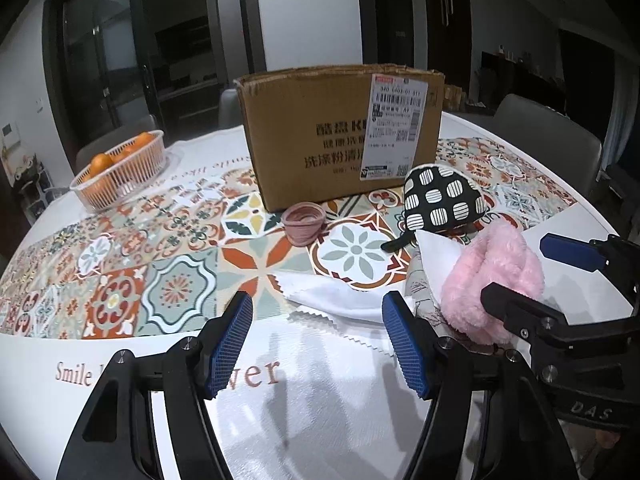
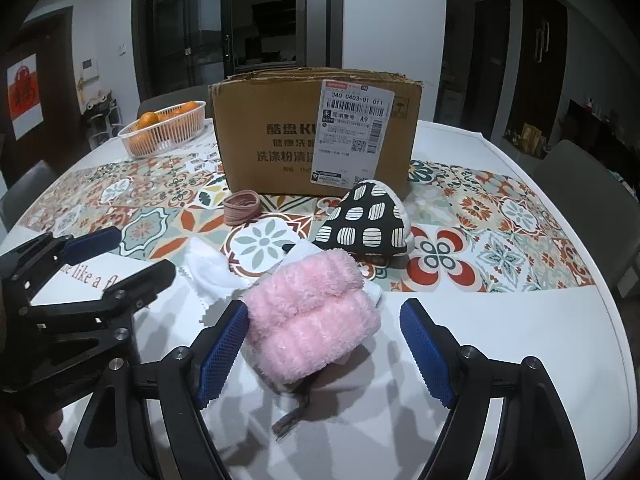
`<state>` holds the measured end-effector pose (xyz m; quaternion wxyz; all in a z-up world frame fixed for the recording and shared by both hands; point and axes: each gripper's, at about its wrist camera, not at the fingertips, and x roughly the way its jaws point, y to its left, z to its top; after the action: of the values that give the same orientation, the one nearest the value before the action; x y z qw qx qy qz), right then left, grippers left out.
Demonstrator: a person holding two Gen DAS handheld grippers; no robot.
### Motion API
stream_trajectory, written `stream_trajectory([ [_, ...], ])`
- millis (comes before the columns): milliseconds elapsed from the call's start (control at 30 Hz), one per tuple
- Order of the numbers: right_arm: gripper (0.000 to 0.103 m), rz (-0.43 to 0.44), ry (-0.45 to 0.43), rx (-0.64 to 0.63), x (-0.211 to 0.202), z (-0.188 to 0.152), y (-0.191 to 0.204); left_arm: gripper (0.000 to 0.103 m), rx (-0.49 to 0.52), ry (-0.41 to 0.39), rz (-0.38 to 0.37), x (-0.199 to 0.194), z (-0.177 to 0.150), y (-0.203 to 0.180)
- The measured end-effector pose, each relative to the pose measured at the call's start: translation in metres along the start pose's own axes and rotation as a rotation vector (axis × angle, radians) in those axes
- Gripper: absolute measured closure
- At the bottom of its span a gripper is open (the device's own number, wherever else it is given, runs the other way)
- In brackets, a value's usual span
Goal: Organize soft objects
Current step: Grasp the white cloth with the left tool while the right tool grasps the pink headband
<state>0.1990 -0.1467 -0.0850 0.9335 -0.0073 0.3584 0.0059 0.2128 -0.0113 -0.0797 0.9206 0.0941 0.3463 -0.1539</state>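
Observation:
A fluffy pink cloth (image 2: 312, 320) lies folded on the table, between the open fingers of my right gripper (image 2: 324, 350); it also shows in the left wrist view (image 1: 492, 280). A white zigzag-edged cloth (image 1: 336, 296) lies just ahead of my open, empty left gripper (image 1: 318, 344). A black pouch with white patches (image 1: 440, 200) and a bundle of pink hair bands (image 1: 303, 219) lie in front of the open cardboard box (image 1: 320, 140). The right gripper (image 1: 536, 276) shows around the pink cloth in the left view.
A plastic basket of oranges (image 1: 120, 168) stands at the back left of the round table. A patterned runner (image 1: 160, 240) crosses the table. Grey chairs (image 1: 548, 136) stand around the far side.

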Motion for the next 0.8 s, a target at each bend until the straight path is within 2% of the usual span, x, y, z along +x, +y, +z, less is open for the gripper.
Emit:
stream_trajectory([
  [433, 0.025, 0.036, 0.017, 0.041, 0.02, 0.001, -0.007, 0.037, -0.023, 0.093, -0.045, 0.045, -0.002, -0.003],
  [567, 0.037, 0.036, 0.026, 0.042, 0.026, 0.001, -0.007, 0.038, -0.037, 0.111, -0.042, 0.054, -0.002, -0.002],
  [633, 0.041, 0.032, 0.031, 0.044, 0.029, 0.001, -0.008, 0.048, -0.043, 0.119, -0.044, 0.058, -0.002, -0.001],
  [767, 0.051, 0.028, 0.036, 0.059, 0.032, 0.001, -0.01, 0.061, -0.045, 0.137, -0.052, 0.062, -0.003, -0.002],
  [800, 0.054, 0.025, 0.038, 0.061, 0.032, 0.001, -0.011, 0.067, -0.045, 0.139, -0.058, 0.062, -0.003, -0.003],
])
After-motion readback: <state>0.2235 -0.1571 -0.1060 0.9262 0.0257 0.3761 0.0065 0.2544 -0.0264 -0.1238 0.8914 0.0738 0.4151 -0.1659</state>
